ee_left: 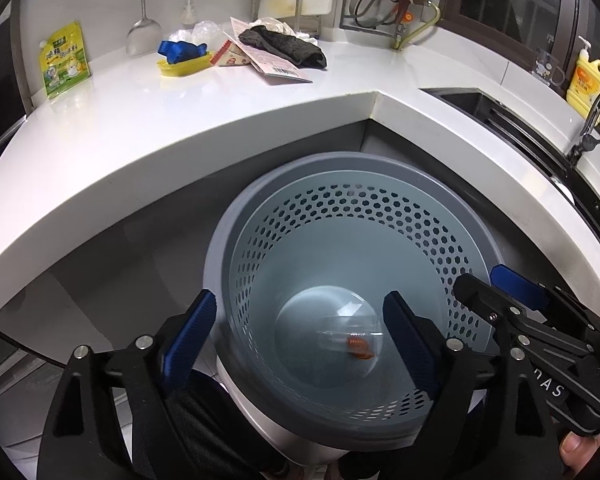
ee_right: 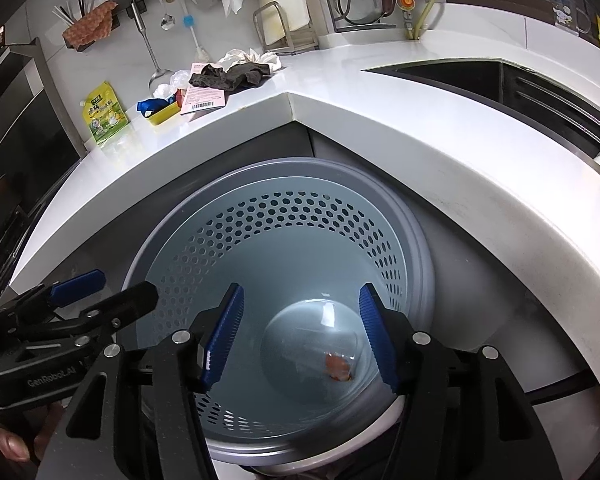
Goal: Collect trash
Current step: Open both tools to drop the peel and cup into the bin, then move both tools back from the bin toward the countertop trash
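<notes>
A grey perforated trash bin [ee_left: 236, 216] [ee_right: 160, 236] stands on the floor under the corner of the white counter. At its bottom lies a clear plastic container [ee_left: 348, 340] [ee_right: 332, 356] with an orange scrap in it. My left gripper [ee_left: 302, 304] [ee_right: 112, 286] hangs open above the bin's left side, with nothing between its fingers. My right gripper [ee_right: 300, 294] [ee_left: 488, 284] is also open and empty over the bin. On the counter lie a pink paper sheet [ee_left: 276, 64] [ee_right: 204, 98], a dark cloth [ee_left: 284, 46] [ee_right: 232, 74], crumpled tissue [ee_right: 252, 58] and a yellow tray [ee_left: 184, 66] [ee_right: 164, 114] holding something blue.
A green and yellow pouch [ee_left: 64, 62] [ee_right: 104, 116] leans on the wall at the counter's left. The sink [ee_left: 480, 108] with a faucet [ee_left: 596, 108] and a yellow soap bottle [ee_left: 588, 80] lies to the right. Utensils hang on the back wall.
</notes>
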The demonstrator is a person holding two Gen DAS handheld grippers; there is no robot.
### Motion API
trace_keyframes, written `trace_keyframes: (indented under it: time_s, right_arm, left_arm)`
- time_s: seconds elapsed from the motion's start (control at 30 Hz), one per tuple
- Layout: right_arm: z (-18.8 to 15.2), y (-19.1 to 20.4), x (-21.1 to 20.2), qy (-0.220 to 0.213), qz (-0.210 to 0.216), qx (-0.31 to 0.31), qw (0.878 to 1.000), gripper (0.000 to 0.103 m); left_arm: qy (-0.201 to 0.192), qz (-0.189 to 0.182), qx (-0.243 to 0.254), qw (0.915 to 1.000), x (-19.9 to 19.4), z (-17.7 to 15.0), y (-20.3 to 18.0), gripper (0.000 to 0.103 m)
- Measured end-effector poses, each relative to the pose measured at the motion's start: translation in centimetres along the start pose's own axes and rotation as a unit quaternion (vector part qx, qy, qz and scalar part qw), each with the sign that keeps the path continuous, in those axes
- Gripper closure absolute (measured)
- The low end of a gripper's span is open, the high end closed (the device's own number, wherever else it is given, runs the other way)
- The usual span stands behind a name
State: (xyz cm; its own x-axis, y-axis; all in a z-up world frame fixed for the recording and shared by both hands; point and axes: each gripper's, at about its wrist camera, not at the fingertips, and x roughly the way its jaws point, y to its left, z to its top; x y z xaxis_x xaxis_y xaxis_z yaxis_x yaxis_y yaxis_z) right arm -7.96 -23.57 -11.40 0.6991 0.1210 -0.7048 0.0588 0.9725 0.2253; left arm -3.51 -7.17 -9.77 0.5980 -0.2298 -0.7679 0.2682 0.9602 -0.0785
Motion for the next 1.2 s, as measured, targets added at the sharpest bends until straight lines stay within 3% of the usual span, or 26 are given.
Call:
trace_keyframes:
  time_s: [0.5, 1.2]
  right_arm:
    - [0.0, -0.3, -0.4, -0.006, -0.001, 0.005, 1.000, 0.040]
    - [0.2, -0.5, -0.2, -0.005, -0.003, 0.011, 1.000, 0.036]
  left_arm:
    - [-0.009, 0.007, -0.009, 0.9999, -0.3, 0.2, 0.6, 0.012]
    - [-0.010, 0.011, -0.019, 0.9997, -0.1, 0.5, 1.9, 0.011]
